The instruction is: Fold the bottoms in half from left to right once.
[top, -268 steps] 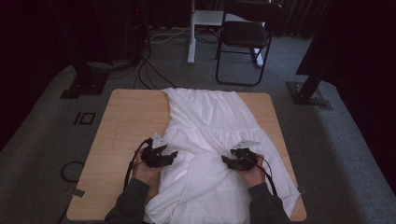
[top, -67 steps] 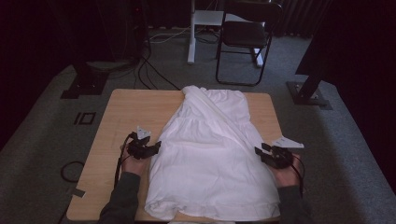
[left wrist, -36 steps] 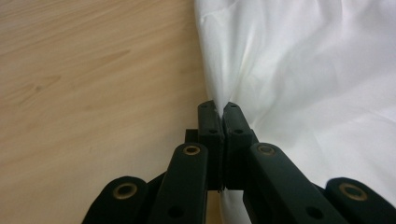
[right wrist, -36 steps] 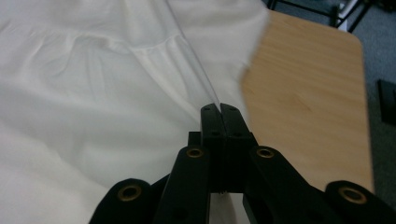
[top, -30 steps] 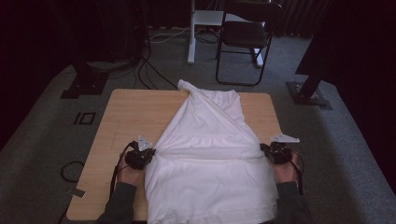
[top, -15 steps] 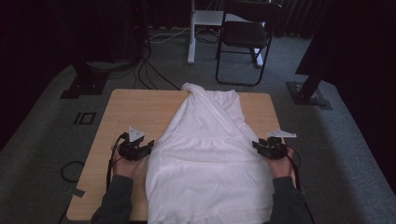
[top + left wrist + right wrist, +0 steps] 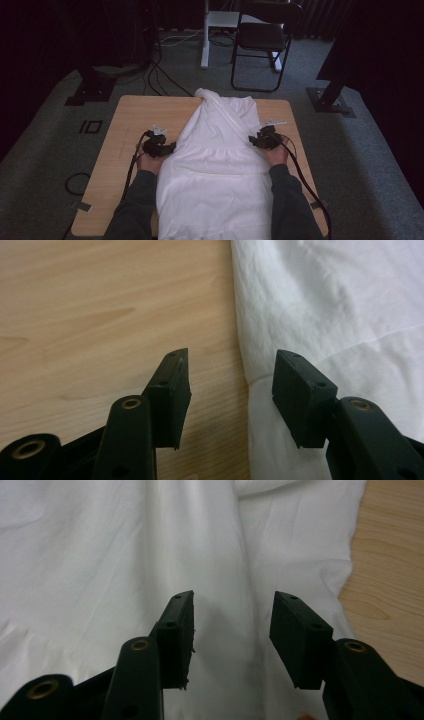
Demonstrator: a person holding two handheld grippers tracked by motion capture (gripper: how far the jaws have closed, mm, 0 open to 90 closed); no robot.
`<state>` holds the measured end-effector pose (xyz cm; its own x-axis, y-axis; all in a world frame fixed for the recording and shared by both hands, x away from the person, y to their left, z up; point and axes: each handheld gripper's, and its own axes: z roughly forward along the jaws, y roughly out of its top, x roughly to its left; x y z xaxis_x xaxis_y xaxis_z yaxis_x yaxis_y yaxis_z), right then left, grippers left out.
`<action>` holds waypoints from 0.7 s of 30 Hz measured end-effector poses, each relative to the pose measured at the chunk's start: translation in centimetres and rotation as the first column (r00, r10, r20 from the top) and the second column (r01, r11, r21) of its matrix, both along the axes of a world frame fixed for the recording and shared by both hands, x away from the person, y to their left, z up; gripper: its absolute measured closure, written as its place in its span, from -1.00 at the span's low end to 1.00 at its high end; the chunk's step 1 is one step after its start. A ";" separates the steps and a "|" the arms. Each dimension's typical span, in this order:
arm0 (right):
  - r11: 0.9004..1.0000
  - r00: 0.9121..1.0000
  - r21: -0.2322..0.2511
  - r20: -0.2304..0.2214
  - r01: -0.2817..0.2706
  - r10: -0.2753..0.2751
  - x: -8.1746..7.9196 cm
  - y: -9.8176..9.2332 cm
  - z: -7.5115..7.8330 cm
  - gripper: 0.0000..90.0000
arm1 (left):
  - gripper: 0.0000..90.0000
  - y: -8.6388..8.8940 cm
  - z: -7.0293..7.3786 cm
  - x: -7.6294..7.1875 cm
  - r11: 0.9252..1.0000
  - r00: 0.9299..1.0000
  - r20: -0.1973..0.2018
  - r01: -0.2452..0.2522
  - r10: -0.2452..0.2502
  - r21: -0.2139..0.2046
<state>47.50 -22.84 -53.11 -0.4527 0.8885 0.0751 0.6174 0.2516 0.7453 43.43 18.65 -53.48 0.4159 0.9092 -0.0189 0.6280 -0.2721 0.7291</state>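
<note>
Both tongs, left (image 7: 167, 148) and right (image 7: 256, 140), just opened, gape empty at the white cloth garment's (image 7: 220, 165) side edges; bare wooden bench (image 7: 125, 125) flanks it; black folding chair (image 7: 262, 40) beyond.

A garment (image 7: 220, 155) lies lengthwise down the middle of the desk (image 7: 130, 120), its narrow end toward the far edge and its wide end hanging over the near edge. The left gripper (image 7: 167, 149) sits at its left edge, the right gripper (image 7: 255, 141) at its right edge. A chair (image 7: 262, 37) stands on the floor beyond the desk.
</note>
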 end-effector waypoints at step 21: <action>0.984 0.987 -0.070 0.031 0.162 -0.160 -0.7 -4.1 -1.2 0.98 | 1.00 -1.7 -0.7 0.3 0.993 0.997 -0.069 0.027 -0.019 0.111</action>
